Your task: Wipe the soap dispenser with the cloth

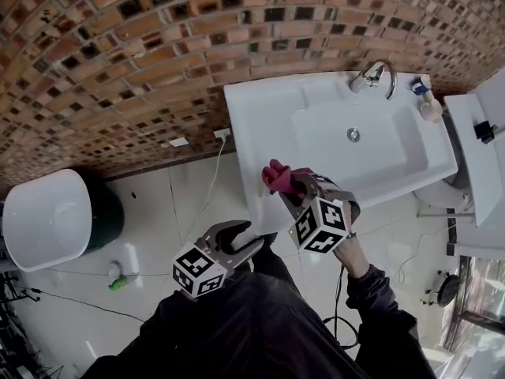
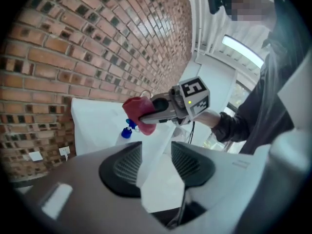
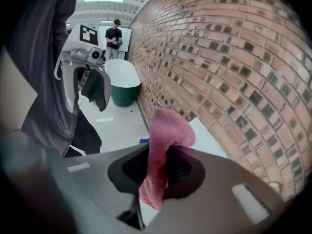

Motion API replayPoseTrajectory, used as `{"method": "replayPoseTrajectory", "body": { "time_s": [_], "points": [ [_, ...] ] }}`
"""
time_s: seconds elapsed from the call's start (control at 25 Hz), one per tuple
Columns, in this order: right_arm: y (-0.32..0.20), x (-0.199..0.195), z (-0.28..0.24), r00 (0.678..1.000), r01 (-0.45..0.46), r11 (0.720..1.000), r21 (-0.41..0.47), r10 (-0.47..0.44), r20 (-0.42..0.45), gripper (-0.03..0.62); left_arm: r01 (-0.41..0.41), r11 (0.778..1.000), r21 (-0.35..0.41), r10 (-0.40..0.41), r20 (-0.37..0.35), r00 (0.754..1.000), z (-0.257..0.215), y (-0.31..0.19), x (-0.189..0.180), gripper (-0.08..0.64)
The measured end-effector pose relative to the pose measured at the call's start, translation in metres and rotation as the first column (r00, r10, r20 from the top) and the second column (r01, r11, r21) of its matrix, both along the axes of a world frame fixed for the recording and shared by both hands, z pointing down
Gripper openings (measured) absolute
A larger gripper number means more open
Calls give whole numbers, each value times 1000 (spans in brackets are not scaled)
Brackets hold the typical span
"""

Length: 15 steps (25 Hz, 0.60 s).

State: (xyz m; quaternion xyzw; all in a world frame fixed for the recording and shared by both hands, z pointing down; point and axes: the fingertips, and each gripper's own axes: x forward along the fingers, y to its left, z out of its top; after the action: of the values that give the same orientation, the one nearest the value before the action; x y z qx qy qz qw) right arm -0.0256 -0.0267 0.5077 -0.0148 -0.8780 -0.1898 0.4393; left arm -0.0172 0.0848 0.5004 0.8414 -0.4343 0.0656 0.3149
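Note:
The soap dispenser (image 1: 430, 107), a pale bottle with a blue top, stands on the sink's (image 1: 268, 125) back right corner beside the faucet (image 1: 377, 76). In the left gripper view its blue cap shows as the dispenser (image 2: 126, 132) behind the cloth. My right gripper (image 1: 290, 185) hovers over the sink's front edge, shut on a pink-red cloth (image 1: 278, 174). The cloth (image 3: 163, 140) is pinched between the jaws of the right gripper (image 3: 161, 168) and bulges above them. My left gripper (image 1: 246, 237) hangs lower, in front of the sink, open and empty (image 2: 156, 165). Both are far from the dispenser.
A brick wall runs behind the sink. A white bathtub with a dark green shell (image 1: 47, 219) stands at the left, with a small green item (image 1: 118, 283) and cables on the tiled floor. A white cabinet (image 1: 473, 152) is to the sink's right. A person (image 3: 115, 35) stands far off.

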Motion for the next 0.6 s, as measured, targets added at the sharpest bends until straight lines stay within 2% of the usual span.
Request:
{"method": "replayPoseTrajectory", "body": {
  "time_s": [0.28,0.44,0.6],
  "points": [
    [21,0,14,992,88,992,91,-79,-101,57,-8,1000,-27,9,13,1000,11,-18,-14,170],
    [57,-1,27,990,97,995,25,-94,-104,57,-83,996,-22,83,24,996,12,-23,-18,170],
    [73,-2,40,996,33,999,-23,-35,-80,57,-134,991,7,133,56,989,7,-32,-29,170]
  ]
}}
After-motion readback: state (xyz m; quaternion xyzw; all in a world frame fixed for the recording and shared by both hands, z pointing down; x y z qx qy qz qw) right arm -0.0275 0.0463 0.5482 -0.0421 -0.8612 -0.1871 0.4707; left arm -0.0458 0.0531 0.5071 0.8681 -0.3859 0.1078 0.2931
